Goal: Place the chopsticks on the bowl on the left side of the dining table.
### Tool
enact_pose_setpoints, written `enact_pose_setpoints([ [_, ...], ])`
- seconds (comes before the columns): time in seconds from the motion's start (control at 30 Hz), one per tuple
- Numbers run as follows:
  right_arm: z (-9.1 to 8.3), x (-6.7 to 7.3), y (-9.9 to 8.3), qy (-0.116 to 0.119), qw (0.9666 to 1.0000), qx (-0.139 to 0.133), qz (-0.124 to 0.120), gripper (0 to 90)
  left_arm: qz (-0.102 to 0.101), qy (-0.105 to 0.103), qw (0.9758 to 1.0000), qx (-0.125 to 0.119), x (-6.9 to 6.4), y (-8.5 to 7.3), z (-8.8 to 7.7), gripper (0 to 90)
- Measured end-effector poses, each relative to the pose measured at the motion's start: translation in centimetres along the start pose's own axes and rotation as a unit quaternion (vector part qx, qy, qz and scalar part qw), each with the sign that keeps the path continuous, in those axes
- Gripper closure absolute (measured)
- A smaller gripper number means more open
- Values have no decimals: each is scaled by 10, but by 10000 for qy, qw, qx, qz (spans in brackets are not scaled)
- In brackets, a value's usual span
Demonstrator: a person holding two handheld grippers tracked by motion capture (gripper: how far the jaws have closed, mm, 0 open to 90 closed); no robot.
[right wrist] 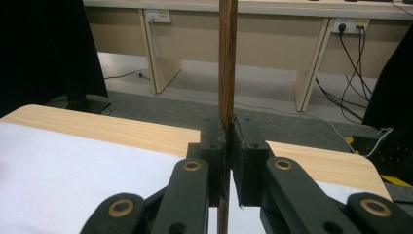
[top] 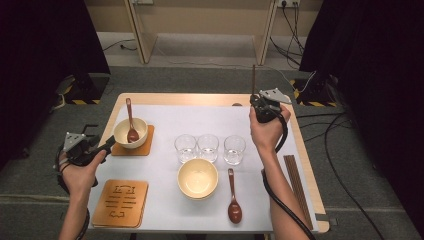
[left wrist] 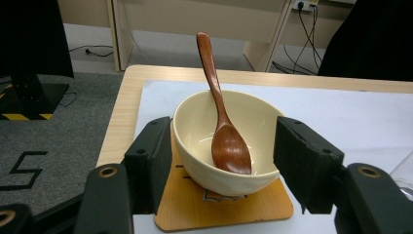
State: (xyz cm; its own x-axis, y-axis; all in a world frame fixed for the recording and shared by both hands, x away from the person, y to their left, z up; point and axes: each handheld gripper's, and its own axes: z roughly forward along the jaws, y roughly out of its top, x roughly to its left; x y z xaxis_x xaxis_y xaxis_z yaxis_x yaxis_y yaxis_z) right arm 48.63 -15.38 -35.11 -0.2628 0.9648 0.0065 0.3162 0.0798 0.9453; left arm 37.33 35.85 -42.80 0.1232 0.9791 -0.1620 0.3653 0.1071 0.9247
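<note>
In the right gripper view, closest to the lens, the right gripper (right wrist: 227,161) had its two black jaws pressed together on a dark brown chopstick (right wrist: 227,58), which stood upright and ran up out of the top of the picture and down below the jaws. In the high view the right gripper (top: 255,97) was held over the far right part of the table (top: 210,99), the forearm reaching up from the bottom edge, the wrist raised and the stick rising straight above the hand. The stick looked thin, square-edged and wood-grained.

The left gripper (top: 111,142) sat low at the table's left edge, pointing right towards a cream bowl (top: 130,133). In the left gripper view its jaws stood wide apart on either side of that bowl (left wrist: 224,141), near its walls; whether they touched it could not be told. The bowl rested on a wooden coaster (left wrist: 229,207) and held a brown wooden spoon (left wrist: 221,112), its handle leaning over the far rim.

More dark chopsticks (top: 297,185) lay along the table's right edge.
</note>
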Motion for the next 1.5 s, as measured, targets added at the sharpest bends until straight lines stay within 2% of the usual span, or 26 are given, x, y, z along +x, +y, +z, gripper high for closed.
enact_pose_setpoints([
  [1.5, 18, 38, 10, 327, 9993, -138, -134, 846, 40, -52, 10000, -3, -3, 1, 0, 390],
])
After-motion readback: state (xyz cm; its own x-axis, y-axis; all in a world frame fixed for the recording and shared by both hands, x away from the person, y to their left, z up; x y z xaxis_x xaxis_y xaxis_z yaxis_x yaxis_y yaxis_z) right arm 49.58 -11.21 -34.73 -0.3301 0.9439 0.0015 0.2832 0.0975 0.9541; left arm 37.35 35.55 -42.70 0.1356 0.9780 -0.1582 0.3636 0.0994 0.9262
